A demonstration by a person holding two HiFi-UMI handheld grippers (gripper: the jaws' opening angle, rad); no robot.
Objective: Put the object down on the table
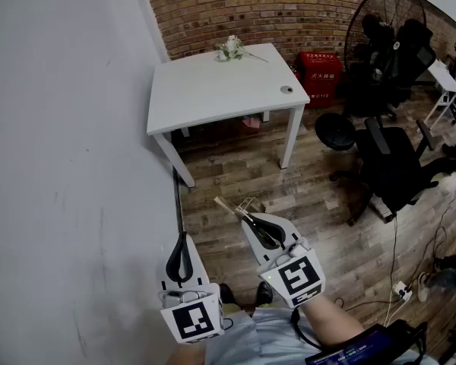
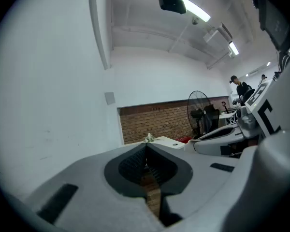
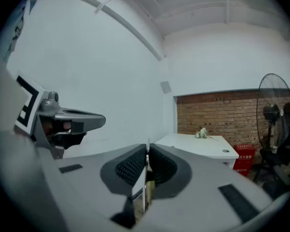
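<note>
Head view: the person stands on the wood floor [image 1: 319, 181] beside the white wall [image 1: 68, 166], both grippers low in the frame. The right gripper [image 1: 247, 217], lower centre, is clamped on a thin flat object [image 1: 229, 206] whose pale, stick-like end pokes out past the jaw tips toward the upper left (what it is exactly I cannot tell). The right gripper view agrees: the pads press from both sides on a thin white strip seen edge-on [image 3: 145, 178], with no gap showing. The left gripper [image 1: 184, 236], lower left, has its jaws brought together with nothing between them; its own view shows only floor through the slit behind the pads. The table [image 1: 213, 90] stands in the upper centre of the head view, well apart from both grippers, against the brick wall. Its top is mostly bare, with a flower sprig [image 1: 230, 48] at the far edge. A red box [image 1: 321, 73] sits just to its right, and a floor fan [image 1: 384, 21] and office chairs [image 1: 399, 158] fill the right side. Progress, as I judge it: the object is grasped and carried in the air, with no approach to the tabletop made so far. Left to do: close the distance, lower the object onto a bare part of the top, open the jaws.
</note>
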